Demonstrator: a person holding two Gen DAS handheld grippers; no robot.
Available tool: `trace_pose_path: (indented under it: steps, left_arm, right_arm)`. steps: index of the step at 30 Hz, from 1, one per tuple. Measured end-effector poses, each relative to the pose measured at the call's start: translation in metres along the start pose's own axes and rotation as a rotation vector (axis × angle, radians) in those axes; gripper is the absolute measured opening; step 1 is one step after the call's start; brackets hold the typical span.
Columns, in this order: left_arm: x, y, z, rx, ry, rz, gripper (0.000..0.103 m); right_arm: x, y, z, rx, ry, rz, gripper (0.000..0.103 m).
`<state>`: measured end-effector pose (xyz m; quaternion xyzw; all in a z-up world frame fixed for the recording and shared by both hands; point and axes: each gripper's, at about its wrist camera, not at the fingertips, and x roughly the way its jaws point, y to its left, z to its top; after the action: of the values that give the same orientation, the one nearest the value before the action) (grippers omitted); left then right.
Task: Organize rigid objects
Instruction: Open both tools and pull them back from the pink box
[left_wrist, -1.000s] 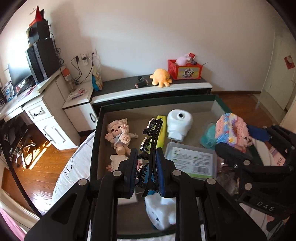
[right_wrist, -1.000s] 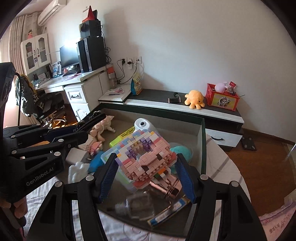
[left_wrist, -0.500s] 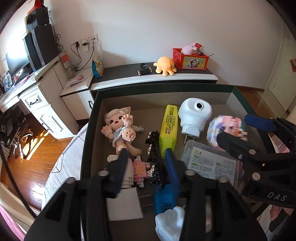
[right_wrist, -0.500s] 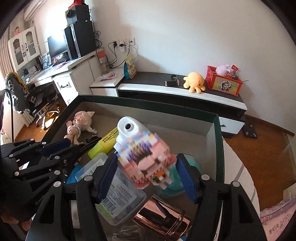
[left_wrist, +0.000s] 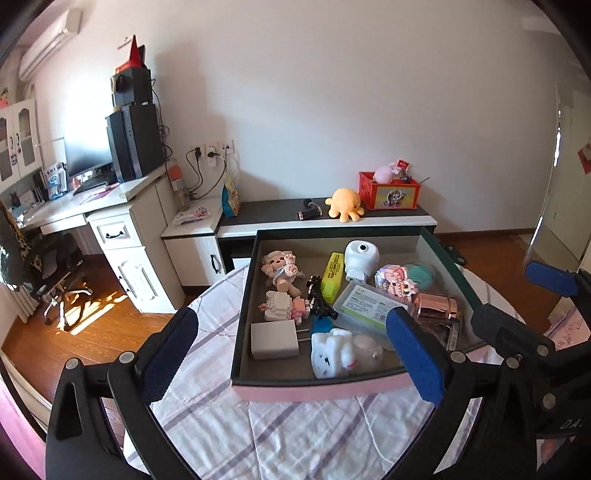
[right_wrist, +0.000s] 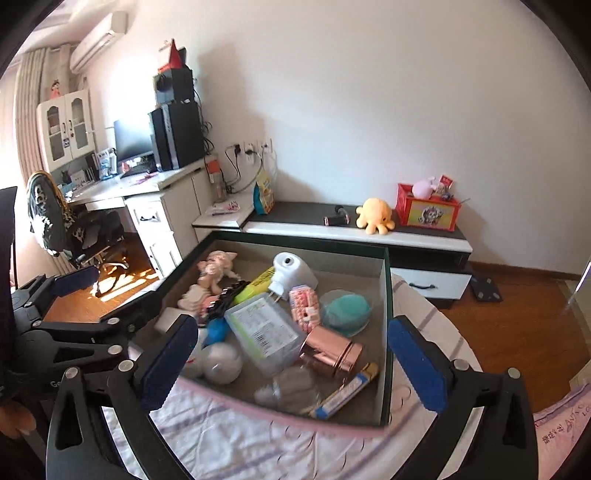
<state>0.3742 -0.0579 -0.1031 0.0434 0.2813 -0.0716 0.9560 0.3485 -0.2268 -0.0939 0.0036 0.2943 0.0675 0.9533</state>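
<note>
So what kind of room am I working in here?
Most likely a bedroom or home study: a white desk with a monitor, an office chair, and a low cabinet holding a plush octopus. The box sits on checked fabric.

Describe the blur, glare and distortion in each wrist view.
Left wrist view: sharp, fisheye-bowed walls, dark vignette corners, sunlight on the wooden floor. Right wrist view: the box front edge and nearest contents smear softly, the copper tin glints.

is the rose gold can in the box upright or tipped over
Tipped over: the rose gold can lies on its side on the box floor, beside the clear plastic case.
</note>
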Motion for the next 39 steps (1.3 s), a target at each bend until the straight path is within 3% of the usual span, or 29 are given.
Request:
trace_pose_path:
  steps: [7,20,32,39]
  left_arm:
    - [-0.09,-0.009,-0.026,0.022,-0.103,0.079,0.103]
    - [-0.247,-0.014,-0.064,-0.004,-0.262,0.069,0.103]
    - [-0.351,-0.017,-0.071,0.001,-0.404,0.085,0.103]
    - [-0.383,-0.019,-0.071,0.003,-0.458,0.096,0.103]
  right_arm:
    - [-0.08,0.017,-0.03,0.007,-0.088,-0.054,0.103]
    - [-0.226,0.042,-0.078,0.053,-0.233,-0.065,0.103]
    - [-0.325,0.067,-0.089,0.012,-0.351,-0.092,0.103]
    - [-0.357,0.076,-0.088,-0.003,-0.401,-0.109,0.103]
